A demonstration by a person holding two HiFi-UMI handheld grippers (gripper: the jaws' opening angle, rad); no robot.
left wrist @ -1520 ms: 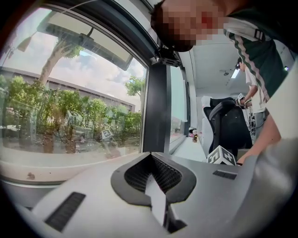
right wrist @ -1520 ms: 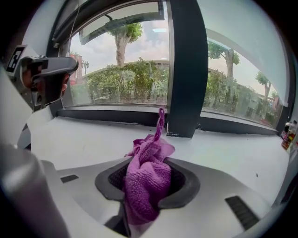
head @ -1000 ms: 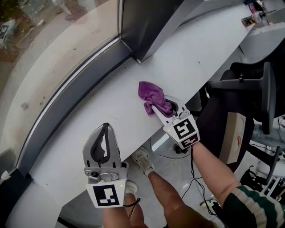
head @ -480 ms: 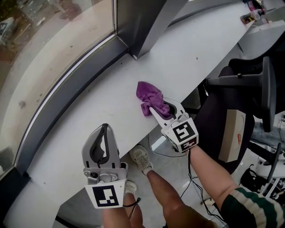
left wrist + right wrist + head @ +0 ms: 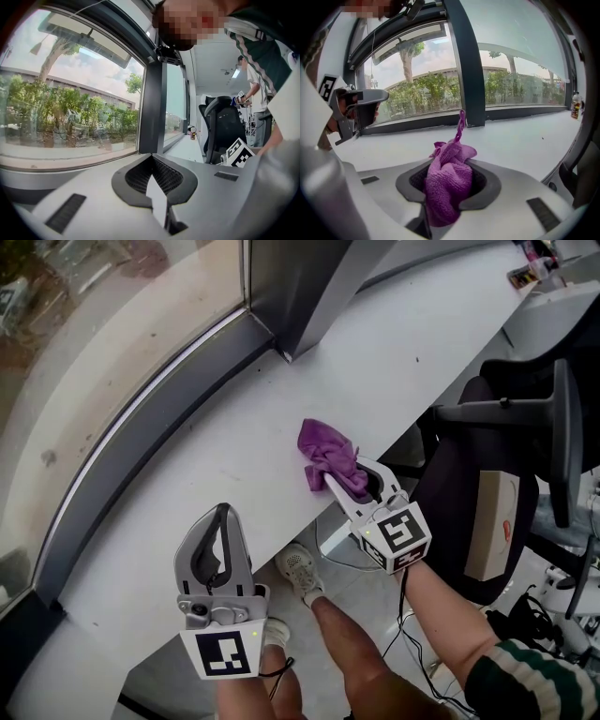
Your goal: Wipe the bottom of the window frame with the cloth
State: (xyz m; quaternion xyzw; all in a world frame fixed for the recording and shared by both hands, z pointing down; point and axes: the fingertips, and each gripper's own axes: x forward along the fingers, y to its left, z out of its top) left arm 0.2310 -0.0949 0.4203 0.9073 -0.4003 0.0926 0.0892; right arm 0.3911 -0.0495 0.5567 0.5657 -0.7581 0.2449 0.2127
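A purple cloth is bunched between the jaws of my right gripper, which is shut on it just above the white sill near its front edge. In the right gripper view the cloth fills the jaws, with one strand sticking up. The dark grey bottom of the window frame curves along the glass, well to the left of the cloth. My left gripper hovers over the sill's near edge, shut and with nothing in it.
A dark mullion meets the sill at the back. A black office chair and a cardboard box stand to the right. Below the sill are the person's legs and a shoe. Another person stands far off.
My right gripper has shifted a little right and toward the sill's front edge with the cloth in it. The left gripper has barely moved.
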